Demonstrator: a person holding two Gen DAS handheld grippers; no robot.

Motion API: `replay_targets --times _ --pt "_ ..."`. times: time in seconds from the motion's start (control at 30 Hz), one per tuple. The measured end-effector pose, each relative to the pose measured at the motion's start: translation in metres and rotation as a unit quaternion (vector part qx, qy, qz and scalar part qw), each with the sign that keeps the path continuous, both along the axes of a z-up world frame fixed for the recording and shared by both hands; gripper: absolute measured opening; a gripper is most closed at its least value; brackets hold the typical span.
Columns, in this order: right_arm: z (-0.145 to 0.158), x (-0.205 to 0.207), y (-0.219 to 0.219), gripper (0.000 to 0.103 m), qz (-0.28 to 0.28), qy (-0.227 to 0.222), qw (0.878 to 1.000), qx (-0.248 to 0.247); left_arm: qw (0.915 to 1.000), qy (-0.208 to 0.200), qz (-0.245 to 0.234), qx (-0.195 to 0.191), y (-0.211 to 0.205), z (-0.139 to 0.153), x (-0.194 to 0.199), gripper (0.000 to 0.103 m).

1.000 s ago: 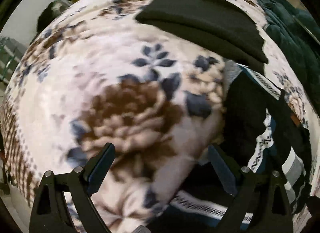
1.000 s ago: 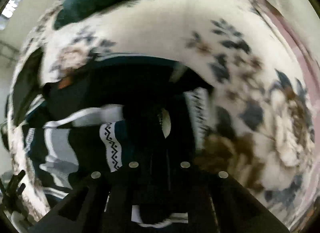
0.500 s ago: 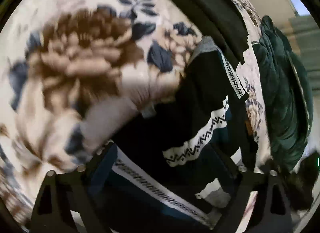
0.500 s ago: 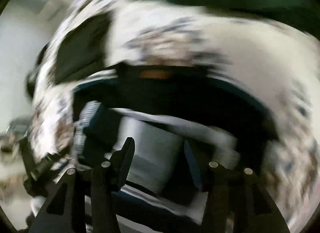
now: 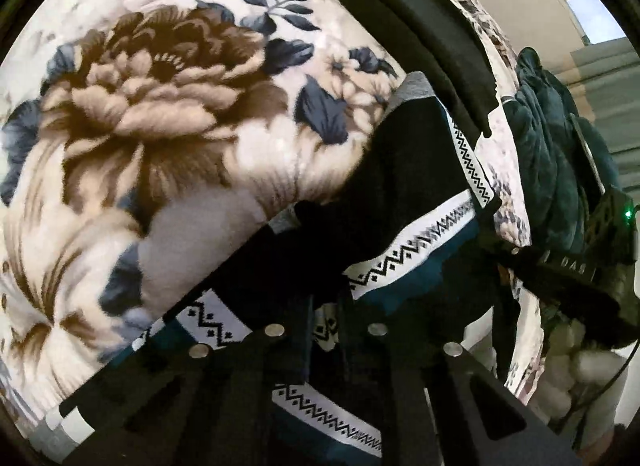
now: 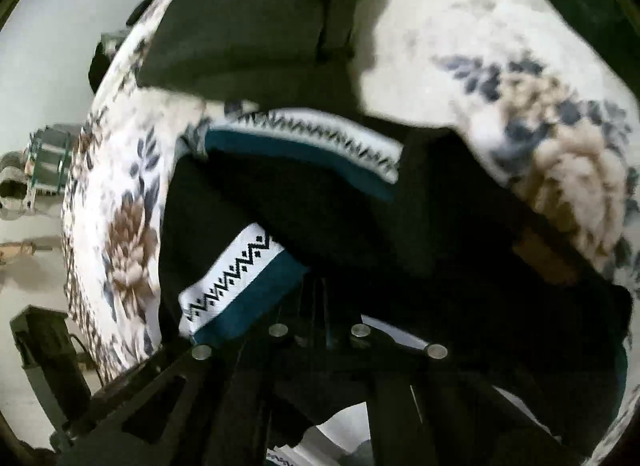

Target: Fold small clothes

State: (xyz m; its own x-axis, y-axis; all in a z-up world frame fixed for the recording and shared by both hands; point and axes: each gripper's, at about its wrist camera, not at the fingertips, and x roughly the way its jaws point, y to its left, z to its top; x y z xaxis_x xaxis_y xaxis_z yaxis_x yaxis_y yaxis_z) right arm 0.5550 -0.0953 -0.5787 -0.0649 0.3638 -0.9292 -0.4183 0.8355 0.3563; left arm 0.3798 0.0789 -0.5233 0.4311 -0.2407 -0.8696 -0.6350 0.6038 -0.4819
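Observation:
A small black sweater (image 5: 400, 193) with white zigzag bands and teal stripes lies on a floral blanket (image 5: 168, 113). My left gripper (image 5: 326, 306) is shut on the sweater's fabric at its near edge. In the right wrist view the same sweater (image 6: 304, 201) is partly lifted and draped over the fingers, and my right gripper (image 6: 318, 306) is shut on its fabric. The right gripper (image 5: 560, 274) also shows at the right of the left wrist view. A folded black garment (image 5: 420, 17) lies beyond the sweater; it also shows in the right wrist view (image 6: 248, 25).
A dark green plush blanket (image 5: 556, 145) is heaped at the bed's far right. The floral blanket (image 6: 520, 77) covers the whole bed. A shelf and clutter (image 6: 44, 161) stand off the bed's left side.
Both grippers went from open to shut on the sweater. The left one moved right onto its edge; the right one swung round and lifted the fabric.

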Motion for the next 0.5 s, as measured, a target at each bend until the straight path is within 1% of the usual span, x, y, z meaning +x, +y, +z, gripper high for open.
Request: replay_targets --times 0.03,0.07,0.13,0.17,0.23,0.27,0.3,0.33,0.37,0.4,0.47,0.5 --pt "0.002 0.002 -0.004 0.002 -0.01 -0.003 1.0 0.003 1.0 -0.002 -0.004 0.001 0.001 0.0 -0.001 0.008" --pt "0.005 0.005 -0.007 0.002 -0.019 -0.013 1.0 -0.003 1.0 -0.002 -0.005 0.001 0.001 0.0 -0.003 0.008" --pt "0.005 0.01 -0.011 0.002 -0.024 -0.016 0.999 -0.015 1.0 0.0 -0.009 -0.002 0.0 0.001 -0.002 0.008" --pt "0.002 0.01 -0.009 0.002 -0.022 -0.014 0.999 -0.019 0.9998 -0.001 -0.015 -0.011 0.001 0.002 -0.001 0.008" --pt "-0.001 0.013 -0.009 0.002 -0.012 0.0 1.0 -0.028 0.9995 -0.002 -0.026 -0.017 0.0 0.007 0.002 0.012" --pt "-0.004 0.016 -0.006 0.004 -0.01 0.017 0.999 -0.03 0.9991 -0.001 -0.038 -0.02 0.002 0.013 0.004 0.016" --pt "-0.003 0.019 -0.006 0.011 -0.01 0.022 0.999 -0.03 0.9989 -0.001 -0.044 -0.018 0.002 0.017 0.006 0.018" --pt "0.002 0.022 -0.004 0.016 -0.008 0.024 1.0 -0.017 0.9988 -0.003 -0.048 -0.01 0.003 0.022 0.007 0.022" --pt "0.006 0.024 -0.001 0.036 -0.006 0.024 1.0 0.004 0.9987 -0.001 -0.05 0.01 0.006 0.028 0.008 0.026" --pt "0.01 0.026 0.003 0.051 -0.004 0.022 1.0 0.019 0.9979 -0.004 -0.057 0.029 0.008 0.035 0.01 0.027" --pt "0.015 0.031 0.014 0.052 0.011 0.022 0.999 0.025 0.9968 -0.002 -0.07 0.038 0.009 0.039 0.014 0.027" --pt "0.015 0.036 0.015 0.052 0.007 0.025 1.0 0.016 0.9973 0.008 -0.069 0.024 0.01 0.038 0.014 0.027"
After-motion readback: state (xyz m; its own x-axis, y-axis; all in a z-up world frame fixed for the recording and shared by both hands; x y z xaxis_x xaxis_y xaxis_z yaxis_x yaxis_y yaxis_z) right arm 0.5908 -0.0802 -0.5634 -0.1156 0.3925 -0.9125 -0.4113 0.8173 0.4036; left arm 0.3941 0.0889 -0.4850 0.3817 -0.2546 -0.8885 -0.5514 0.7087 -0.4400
